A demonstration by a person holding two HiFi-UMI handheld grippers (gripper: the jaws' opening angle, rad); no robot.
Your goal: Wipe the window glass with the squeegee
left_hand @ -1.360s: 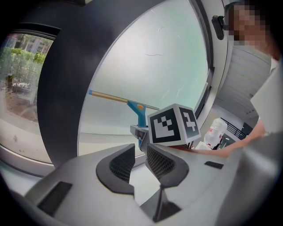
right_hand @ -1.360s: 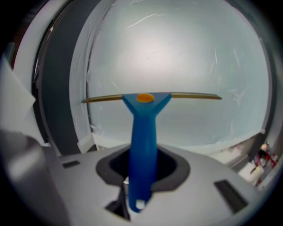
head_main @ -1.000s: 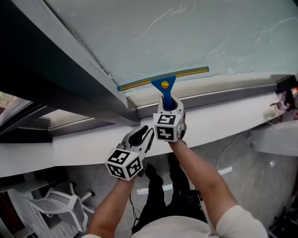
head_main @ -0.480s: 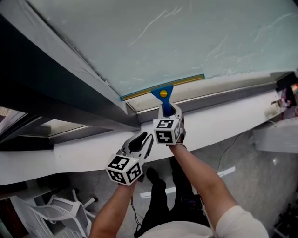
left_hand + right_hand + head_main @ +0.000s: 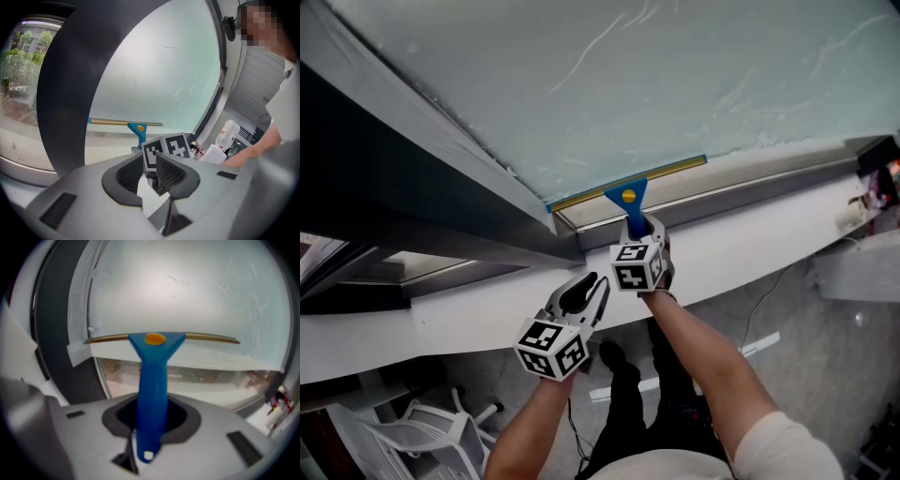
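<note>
The right claw (image 5: pixel 639 228) (image 5: pixel 154 420) is pinched on the squeegee (image 5: pixel 630 202) (image 5: pixel 153 380), its jaws pressed against the lower part of the blue handle; the handle's tip, with a small hole in it, pokes out behind the jaws toward the camera. Ahead of and above this claw the handle widens to a yellow button (image 5: pixel 155 338) and meets the long brass-coloured blade (image 5: pixel 628 181); the blade lies across the window glass (image 5: pixel 637 75) (image 5: pixel 187 291), close to the pane's bottom edge. The blade's left end sits just beside the dark upright frame (image 5: pixel 403 159) to the claw's left; its right end reaches well out to the claw's right. Beyond the blade the glass looks milky, with thin pale streaks. The white windowsill (image 5: pixel 750 239) runs directly beneath the right claw.

The left claw (image 5: pixel 586 289) (image 5: pixel 149 174) hangs below and to the left of the right claw, near it but apart; its jaws stand spread with nothing between them. Through their gap the right claw's marker cube (image 5: pixel 165 149) shows; past that cube the squeegee rests against the glass. A white chair (image 5: pixel 422 427) stands on the floor, well below and to the left of the left claw.
</note>
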